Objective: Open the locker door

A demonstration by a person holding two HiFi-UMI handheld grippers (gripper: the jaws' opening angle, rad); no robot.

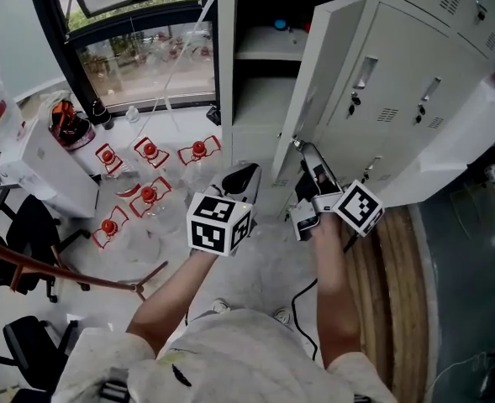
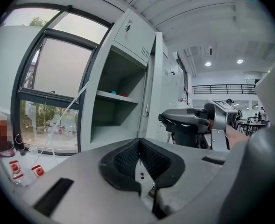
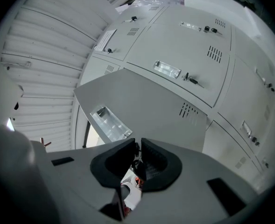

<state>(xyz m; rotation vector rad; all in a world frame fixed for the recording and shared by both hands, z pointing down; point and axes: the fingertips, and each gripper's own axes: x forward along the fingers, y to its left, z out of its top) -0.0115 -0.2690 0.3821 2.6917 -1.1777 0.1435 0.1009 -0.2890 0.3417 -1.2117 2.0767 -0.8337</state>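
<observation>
Already the grey metal locker door (image 1: 327, 65) stands swung well out from its frame, hinged on its right side, with the open locker compartment (image 1: 260, 99) and its pale metal shelf (image 1: 260, 53) in plain sight beside it. A few small blue and red things sit at the back of that shelf, too small to identify. The neighbouring doors in the grey bank of lockers (image 1: 415, 99) are shut.

The right gripper (image 1: 308, 156) reaches up toward the lower free corner of the door. In the right gripper view its jaws (image 3: 138, 148) are parted by a narrow gap with nothing pinched between the pads, and the door's outer face (image 3: 142, 101), with its label holder and vent slots, fills the view just ahead. Whether the tips touch the door cannot be told. The left gripper (image 1: 240, 173) hangs to the left, apart from the door, its jaws (image 2: 139, 157) pressed together on nothing and pointed at the open compartment.

By my reading the opening step is all but done. What is left calls for drawing the right gripper clear of the door's edge without nudging it back, or, if more swing is wanted, a gentle push on the inner face.
</observation>
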